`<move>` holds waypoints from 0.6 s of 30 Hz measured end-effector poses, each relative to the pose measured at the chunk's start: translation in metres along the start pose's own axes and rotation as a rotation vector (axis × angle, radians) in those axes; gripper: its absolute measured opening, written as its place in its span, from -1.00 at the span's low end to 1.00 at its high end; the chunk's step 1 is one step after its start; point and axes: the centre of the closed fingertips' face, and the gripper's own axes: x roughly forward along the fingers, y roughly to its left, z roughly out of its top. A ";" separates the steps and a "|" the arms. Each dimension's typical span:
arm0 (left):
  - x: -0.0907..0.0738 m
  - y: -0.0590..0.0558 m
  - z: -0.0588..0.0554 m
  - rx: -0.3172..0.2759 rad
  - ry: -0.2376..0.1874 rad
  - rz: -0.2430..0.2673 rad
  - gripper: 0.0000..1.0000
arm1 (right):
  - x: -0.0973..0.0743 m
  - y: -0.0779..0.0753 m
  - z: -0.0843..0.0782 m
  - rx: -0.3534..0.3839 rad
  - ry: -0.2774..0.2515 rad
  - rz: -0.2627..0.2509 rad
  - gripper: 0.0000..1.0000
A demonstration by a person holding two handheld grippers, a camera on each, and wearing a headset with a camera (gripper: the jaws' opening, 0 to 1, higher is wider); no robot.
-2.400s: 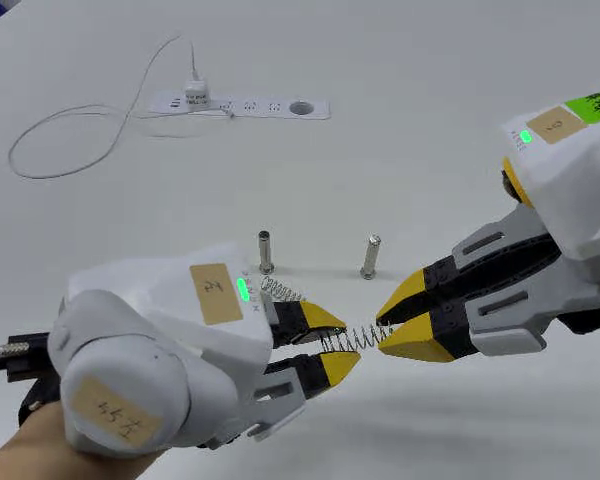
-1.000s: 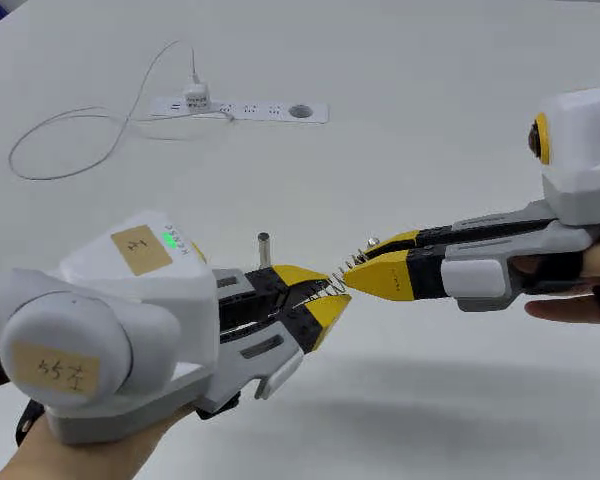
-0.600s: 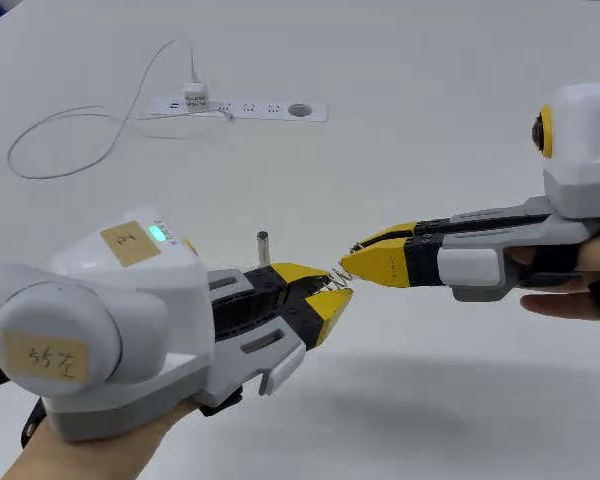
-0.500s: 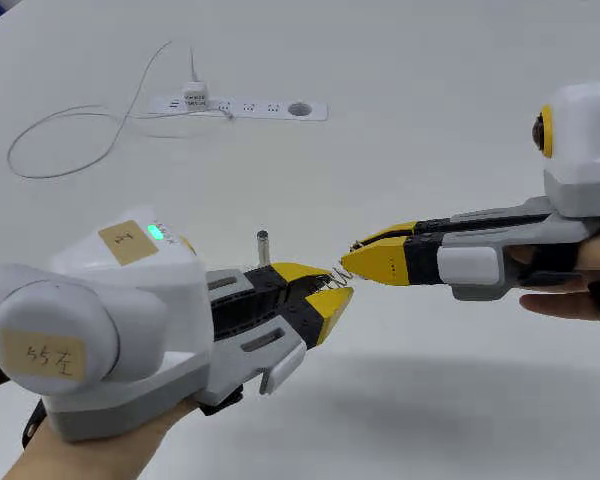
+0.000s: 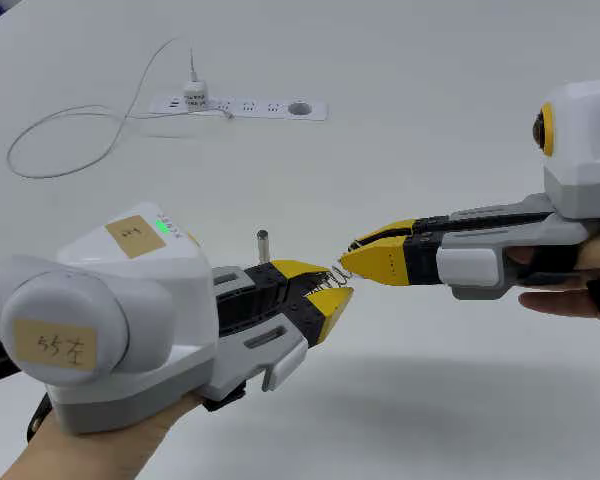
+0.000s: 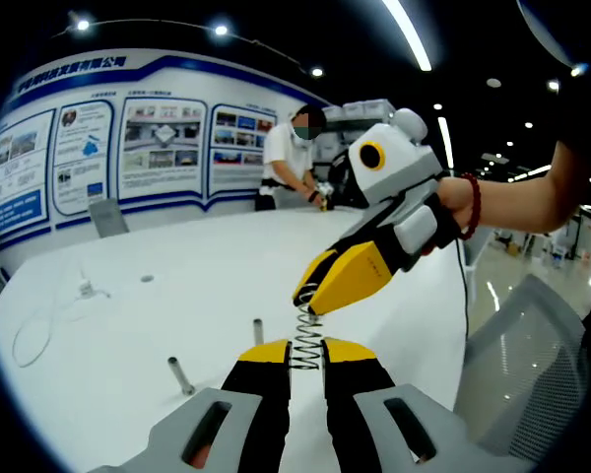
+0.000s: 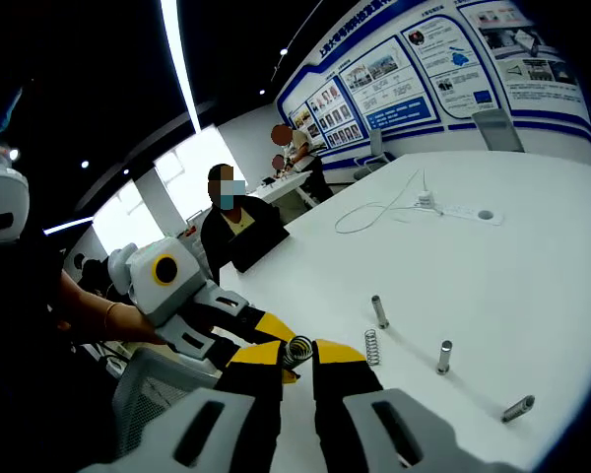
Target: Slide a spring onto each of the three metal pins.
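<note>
Spring (image 5: 335,271): a few coils show between the yellow tips; both ends are hidden in the jaws.
Pin (image 5: 263,245): foot hidden behind the left gripper (image 5: 338,281).
Right gripper (image 5: 348,253): housing cut off by the right edge.
Wall posters (image 6: 167,133): print too small to read.

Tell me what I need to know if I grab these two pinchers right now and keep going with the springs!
Left gripper: shut on one end of a spring, held up off the table.
Right gripper: shut on the other end of it.
On the table: one pin and another pin stand upright, a third pin lies flat, and a second spring sits loose beside the first.
Done: no pin has a spring on it yet.
Left: all three pins need springs; the flat one probably needs standing up first.
</note>
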 end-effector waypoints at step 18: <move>-0.006 0.014 -0.017 0.018 0.073 0.062 -0.16 | -0.011 -0.032 0.014 -0.174 0.008 -0.184 -0.76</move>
